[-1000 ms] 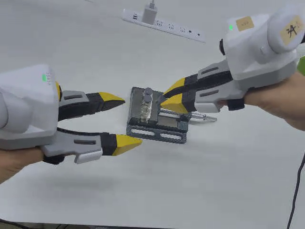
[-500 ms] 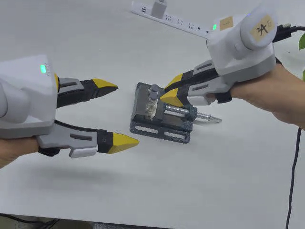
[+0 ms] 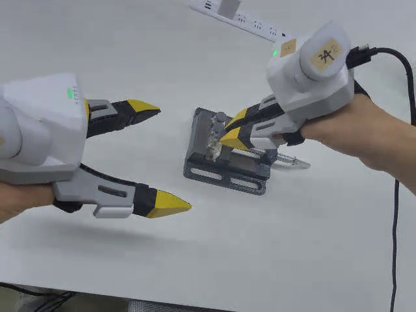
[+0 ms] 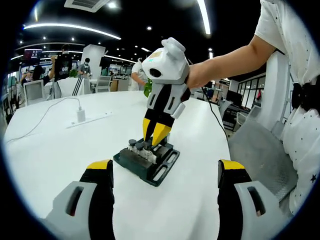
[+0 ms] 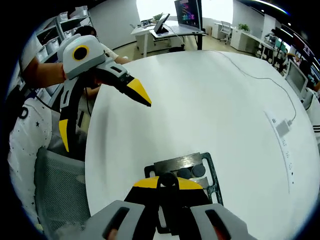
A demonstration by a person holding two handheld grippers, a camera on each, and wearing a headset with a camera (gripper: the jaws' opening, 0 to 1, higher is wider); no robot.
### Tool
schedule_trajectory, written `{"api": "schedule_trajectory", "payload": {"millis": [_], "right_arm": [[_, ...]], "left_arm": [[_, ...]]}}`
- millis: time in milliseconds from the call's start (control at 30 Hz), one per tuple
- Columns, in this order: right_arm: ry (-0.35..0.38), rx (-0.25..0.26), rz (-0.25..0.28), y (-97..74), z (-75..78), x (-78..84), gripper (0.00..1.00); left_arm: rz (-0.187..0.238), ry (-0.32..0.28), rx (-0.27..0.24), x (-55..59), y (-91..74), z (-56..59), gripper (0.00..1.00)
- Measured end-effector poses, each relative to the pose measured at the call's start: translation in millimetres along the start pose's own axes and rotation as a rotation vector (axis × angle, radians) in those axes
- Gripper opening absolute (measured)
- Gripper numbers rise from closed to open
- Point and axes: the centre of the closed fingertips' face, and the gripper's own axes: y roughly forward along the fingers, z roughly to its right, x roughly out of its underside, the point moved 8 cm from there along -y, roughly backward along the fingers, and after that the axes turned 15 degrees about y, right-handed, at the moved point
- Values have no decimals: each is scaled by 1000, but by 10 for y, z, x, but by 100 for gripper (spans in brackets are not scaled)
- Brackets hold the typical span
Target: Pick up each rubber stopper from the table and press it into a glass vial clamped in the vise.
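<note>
Over the blocky vise (image 3: 221, 177), the right claw (image 3: 226, 131) pinches a round stopper (image 5: 167, 180).

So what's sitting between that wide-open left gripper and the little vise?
Nothing: just bare white table lies between the left gripper, its jaws open, and the vise. Both the head view and the left gripper view show that stretch bare.

White table (image 3: 312, 247), as we see it
On it we find a dark vise (image 3: 224, 172) near the middle and a white power strip (image 3: 240, 16) lying farther off.
</note>
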Motion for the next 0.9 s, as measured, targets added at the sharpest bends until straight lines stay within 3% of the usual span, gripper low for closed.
{"api": "schedule_trajectory", "payload": {"millis": [467, 900], "right_arm": [[-14, 16, -33, 25, -2, 13, 6], [-71, 39, -75, 28, -5, -6, 6]], "left_arm": [[13, -12, 4, 10, -17, 8, 86], [20, -16, 1, 22, -33, 10, 85]]}}
